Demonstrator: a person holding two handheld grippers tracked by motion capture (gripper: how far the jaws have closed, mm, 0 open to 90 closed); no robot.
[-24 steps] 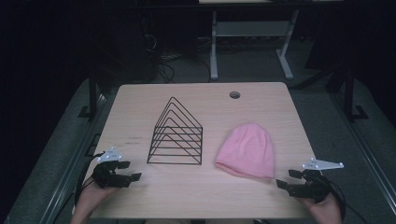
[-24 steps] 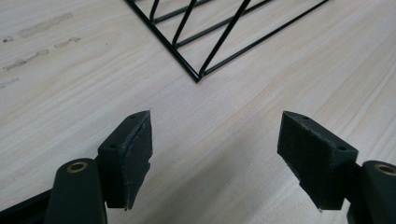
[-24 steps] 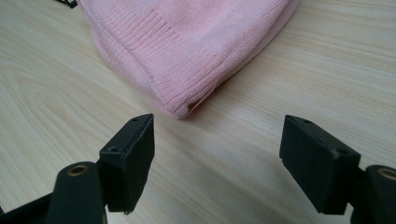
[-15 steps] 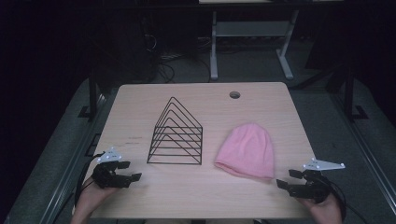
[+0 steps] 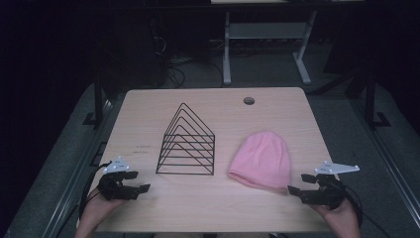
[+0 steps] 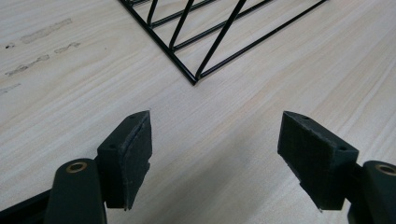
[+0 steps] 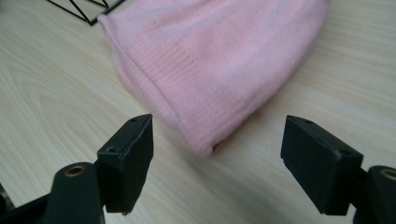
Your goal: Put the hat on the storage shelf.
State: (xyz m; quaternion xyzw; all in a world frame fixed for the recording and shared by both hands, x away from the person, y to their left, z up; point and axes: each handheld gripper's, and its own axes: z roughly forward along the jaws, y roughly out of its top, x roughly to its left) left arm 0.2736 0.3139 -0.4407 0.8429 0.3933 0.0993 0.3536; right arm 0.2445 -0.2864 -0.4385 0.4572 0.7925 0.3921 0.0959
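Honestly, much around my table (image 5: 148, 106) is lost in darkness: beyond its far edge I make out only tangled cables and a pale desk frame (image 5: 265, 37), its top cut off by the picture's upper border. In my left gripper view the black wire rack (image 6: 219, 32) is cropped, so only its near corner and a few slanting rods appear. In my right gripper view the pink beanie (image 7: 219, 60) runs off the top edge.

Some faint dark marks sit on the wood left of the rack (image 5: 187, 141), seen also in my left gripper view (image 6: 32, 39), but they are too smeared to read. I can find no label on the beanie (image 5: 261, 159).

My left gripper (image 5: 132, 182) sits at the near left corner of the table, jaws spread wide with nothing between them, the rack's near corner ahead and apart. My right gripper (image 5: 303, 185) sits at the near right, jaws likewise spread and empty, with the beanie's ribbed brim corner just beyond the gap, not touching either pad. The beanie lies flat, just right of the upright rack.
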